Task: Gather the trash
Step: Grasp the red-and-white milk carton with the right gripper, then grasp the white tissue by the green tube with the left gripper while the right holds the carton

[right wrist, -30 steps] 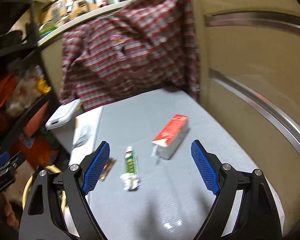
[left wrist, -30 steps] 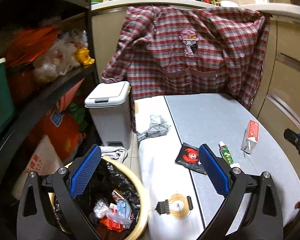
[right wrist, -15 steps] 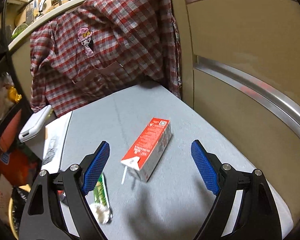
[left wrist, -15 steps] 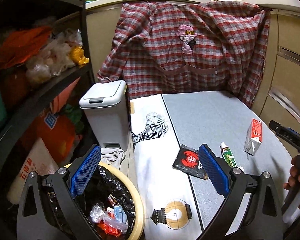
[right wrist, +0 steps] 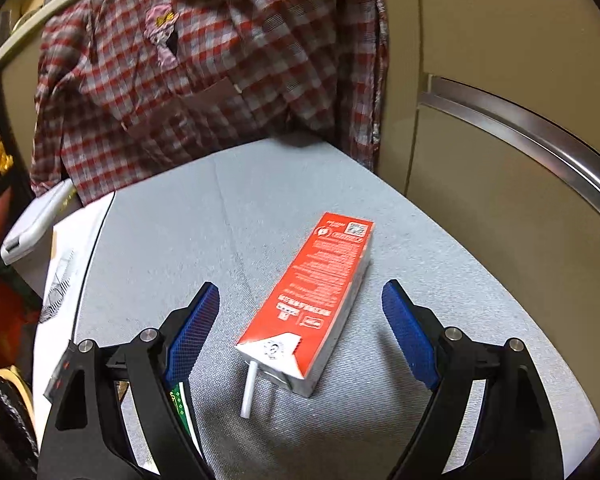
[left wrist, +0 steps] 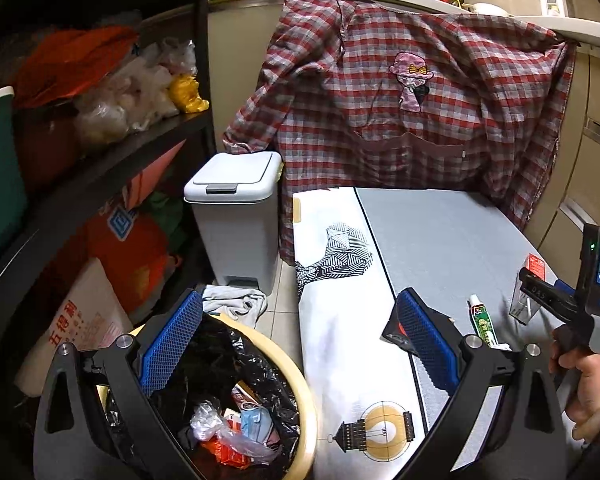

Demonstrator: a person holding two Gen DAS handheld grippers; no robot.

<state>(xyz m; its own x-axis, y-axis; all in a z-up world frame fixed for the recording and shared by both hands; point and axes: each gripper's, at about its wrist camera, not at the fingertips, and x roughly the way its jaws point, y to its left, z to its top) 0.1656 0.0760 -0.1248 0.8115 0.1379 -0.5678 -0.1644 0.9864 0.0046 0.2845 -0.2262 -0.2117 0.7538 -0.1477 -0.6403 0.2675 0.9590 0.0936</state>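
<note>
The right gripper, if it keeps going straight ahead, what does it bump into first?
Most likely the red carton. It lies on the grey table between the open fingers of the right gripper, straw end nearest. How high the gripper hangs is unclear.

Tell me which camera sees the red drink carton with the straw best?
The right wrist view. There the red drink carton lies whole on the grey mat, between the open right tongs, its white straw showing. The left wrist view catches only a sliver of it at the far right, mostly hidden behind the other tool.
</note>
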